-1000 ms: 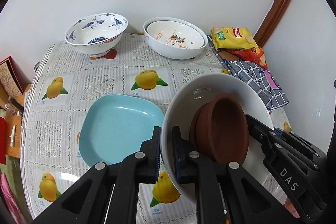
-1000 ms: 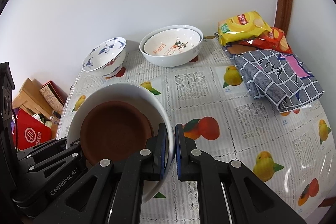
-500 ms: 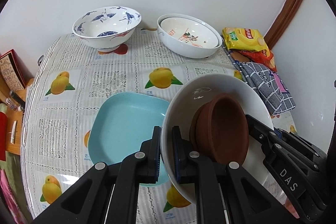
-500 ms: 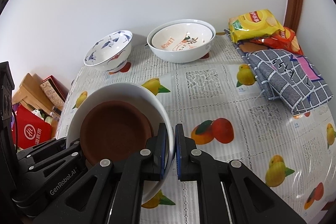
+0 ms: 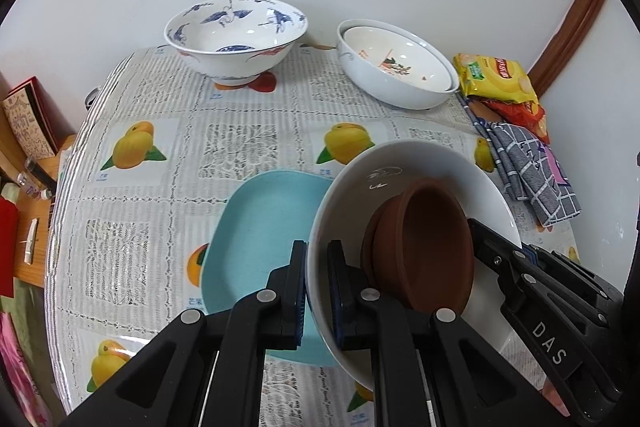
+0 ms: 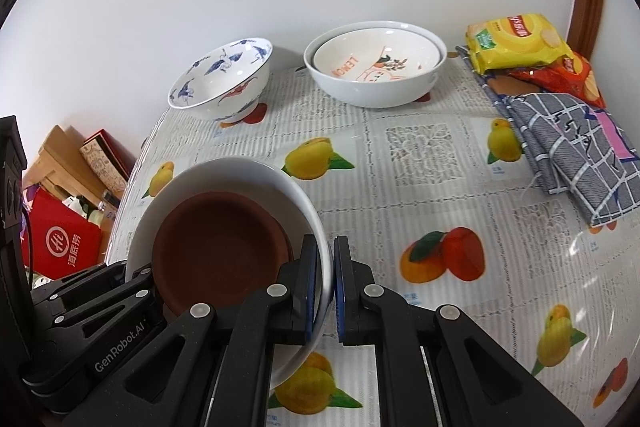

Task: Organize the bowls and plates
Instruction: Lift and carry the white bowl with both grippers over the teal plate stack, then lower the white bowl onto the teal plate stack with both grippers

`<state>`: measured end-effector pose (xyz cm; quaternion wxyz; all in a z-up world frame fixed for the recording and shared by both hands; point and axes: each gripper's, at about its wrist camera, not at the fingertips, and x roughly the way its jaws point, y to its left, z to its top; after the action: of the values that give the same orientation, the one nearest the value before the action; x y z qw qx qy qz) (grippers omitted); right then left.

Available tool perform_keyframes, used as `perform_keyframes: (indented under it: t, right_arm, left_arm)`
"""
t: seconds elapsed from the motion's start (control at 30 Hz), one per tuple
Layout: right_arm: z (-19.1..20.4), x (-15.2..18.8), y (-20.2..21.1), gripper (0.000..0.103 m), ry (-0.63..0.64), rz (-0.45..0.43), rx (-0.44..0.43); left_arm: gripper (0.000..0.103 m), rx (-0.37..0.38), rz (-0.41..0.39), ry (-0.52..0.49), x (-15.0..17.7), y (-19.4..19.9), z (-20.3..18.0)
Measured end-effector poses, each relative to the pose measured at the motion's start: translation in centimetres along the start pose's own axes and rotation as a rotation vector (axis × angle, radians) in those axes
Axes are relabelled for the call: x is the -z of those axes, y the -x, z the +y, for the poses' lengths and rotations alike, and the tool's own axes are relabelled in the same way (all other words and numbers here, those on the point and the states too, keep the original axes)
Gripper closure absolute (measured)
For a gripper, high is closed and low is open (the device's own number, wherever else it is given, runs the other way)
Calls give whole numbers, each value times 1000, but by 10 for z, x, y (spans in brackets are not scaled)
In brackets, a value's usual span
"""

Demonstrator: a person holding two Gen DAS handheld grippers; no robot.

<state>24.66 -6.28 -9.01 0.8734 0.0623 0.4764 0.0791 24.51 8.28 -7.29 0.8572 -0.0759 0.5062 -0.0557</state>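
Both grippers hold one large white bowl (image 5: 404, 163) by opposite rims, above the table. A brown bowl (image 5: 424, 247) lies inside it. My left gripper (image 5: 317, 267) is shut on the bowl's left rim. My right gripper (image 6: 331, 267) is shut on the right rim of the white bowl (image 6: 240, 171), with the brown bowl (image 6: 216, 243) inside. A light blue square plate (image 5: 260, 227) lies on the table under the bowl's left side. A blue-patterned white bowl (image 5: 236, 35) (image 6: 224, 79) and two nested white bowls (image 5: 396, 67) (image 6: 376, 67) stand at the back.
Yellow and red snack bags (image 6: 516, 43) and a folded grey checked cloth (image 6: 576, 143) lie at the back right. The table has a fruit-print cover (image 6: 420, 155). Boxes and a red bag (image 6: 60, 243) sit beyond the table's left edge.
Both grippers have carried the white bowl forward toward the back bowls. The back bowls look nearer and the blue plate sits lower and partly under the held bowl.
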Motion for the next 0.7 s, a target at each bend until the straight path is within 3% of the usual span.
perform_keyframes:
  t: [0.7]
  right_arm:
    - [30, 5, -49, 95, 48, 75, -23]
  left_arm:
    - [93, -26, 52, 67, 5, -30, 45]
